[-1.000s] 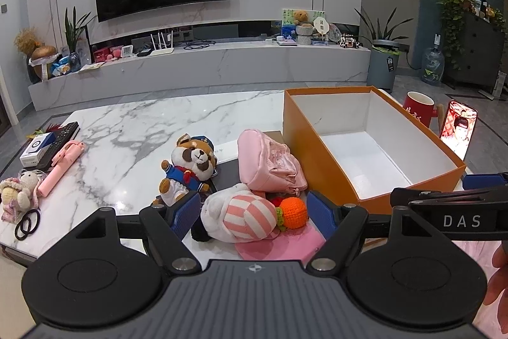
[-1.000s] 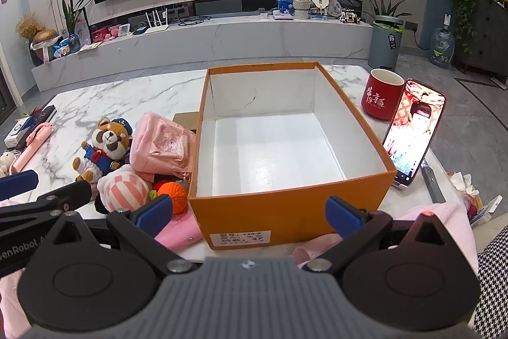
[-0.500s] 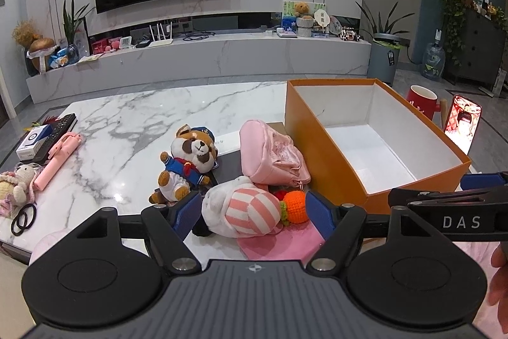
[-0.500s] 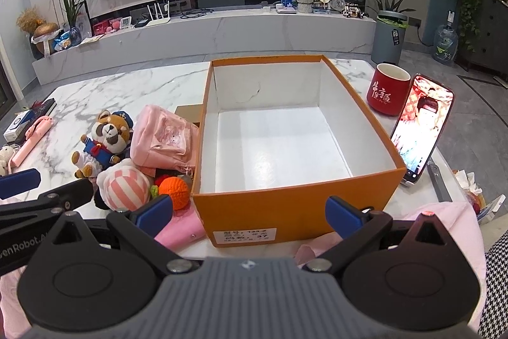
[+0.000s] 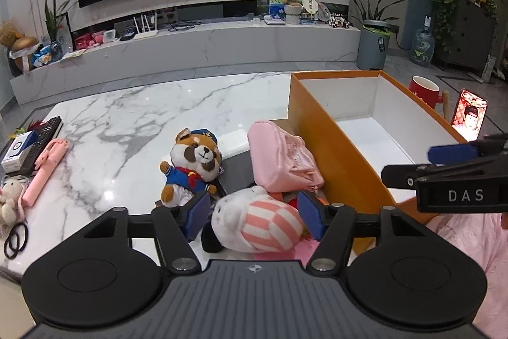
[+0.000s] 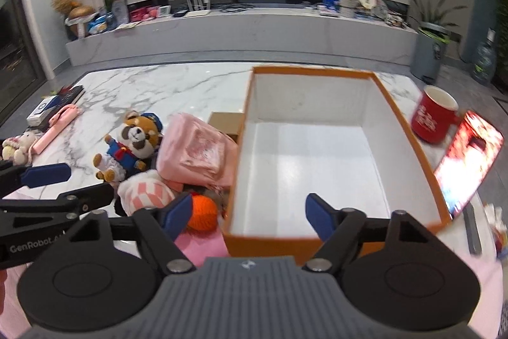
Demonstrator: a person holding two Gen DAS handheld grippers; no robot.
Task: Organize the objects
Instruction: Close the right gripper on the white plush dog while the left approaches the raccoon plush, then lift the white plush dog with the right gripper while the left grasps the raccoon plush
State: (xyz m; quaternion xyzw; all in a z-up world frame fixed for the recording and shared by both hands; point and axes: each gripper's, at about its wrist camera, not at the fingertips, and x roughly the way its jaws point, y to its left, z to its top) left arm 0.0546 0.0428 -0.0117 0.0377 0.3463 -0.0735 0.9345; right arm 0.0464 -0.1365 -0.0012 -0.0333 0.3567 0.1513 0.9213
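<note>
An open orange box (image 5: 336, 154) with a white, empty inside stands on the marble table; it also shows in the right wrist view (image 6: 409, 129). Left of it lie a pink-and-white striped plush (image 5: 263, 224), a pink pouch (image 5: 279, 158), a raccoon plush in a blue suit (image 5: 193, 164) and an orange knitted ball (image 6: 203, 212). My left gripper (image 5: 254, 213) is open, its pads either side of the striped plush, not closed on it. My right gripper (image 6: 247, 212) is open and empty over the box's near left corner.
A red mug (image 6: 435, 118) and a propped phone (image 6: 466, 161) stand right of the box. A pink selfie stick (image 5: 47, 167), a remote (image 5: 41, 135), a small plush (image 5: 9, 202) and hair ties (image 5: 16, 243) lie at the table's left edge. A dark flat pad (image 5: 238, 170) lies under the toys.
My left gripper has moved forward around the striped plush, and its jaws have narrowed a little. My right gripper has shifted left and forward over the box's near edge.
</note>
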